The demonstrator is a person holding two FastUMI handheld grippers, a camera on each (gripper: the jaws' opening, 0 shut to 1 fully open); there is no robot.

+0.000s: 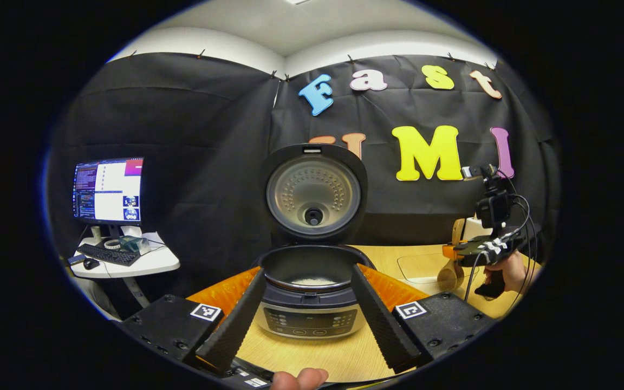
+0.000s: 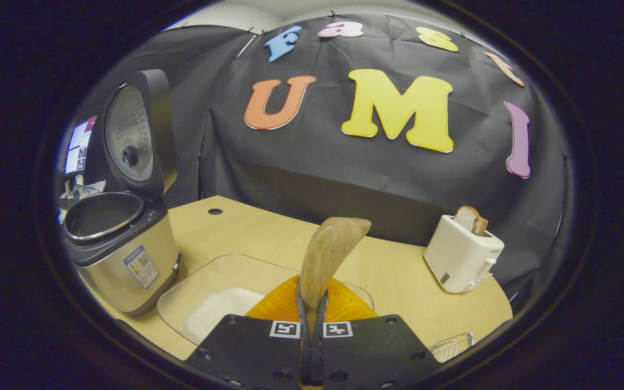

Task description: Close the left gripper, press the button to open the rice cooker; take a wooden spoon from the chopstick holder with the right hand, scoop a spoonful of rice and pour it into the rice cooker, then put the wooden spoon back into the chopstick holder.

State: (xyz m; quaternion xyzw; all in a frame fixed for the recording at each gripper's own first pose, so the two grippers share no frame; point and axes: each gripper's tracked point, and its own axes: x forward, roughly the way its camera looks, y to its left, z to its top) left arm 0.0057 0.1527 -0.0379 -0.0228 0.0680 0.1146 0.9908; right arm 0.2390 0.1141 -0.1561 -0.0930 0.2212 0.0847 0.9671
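Observation:
The rice cooker (image 1: 310, 319) stands right ahead with its lid (image 1: 313, 195) swung up, and a little white rice (image 1: 312, 281) lies in the pot. My left gripper (image 1: 309, 325) is open, its fingers spread to either side of the cooker's front without touching it. At the right, a hand holds my right gripper (image 1: 480, 250) above a clear tray (image 1: 420, 268). In the right gripper view, my right gripper (image 2: 312, 311) is shut on the handle of the wooden spoon (image 2: 327, 254), whose bowl points up and away over the tray of rice (image 2: 220, 313). The open cooker (image 2: 122, 254) sits to the left.
A white toaster (image 2: 461, 254) with a slice of bread stands at the back right of the wooden table (image 2: 398, 276). A clear holder (image 2: 452, 344) peeks in at the lower right. Off the table's left, a side stand carries a monitor (image 1: 109, 189) and keyboard (image 1: 109, 254).

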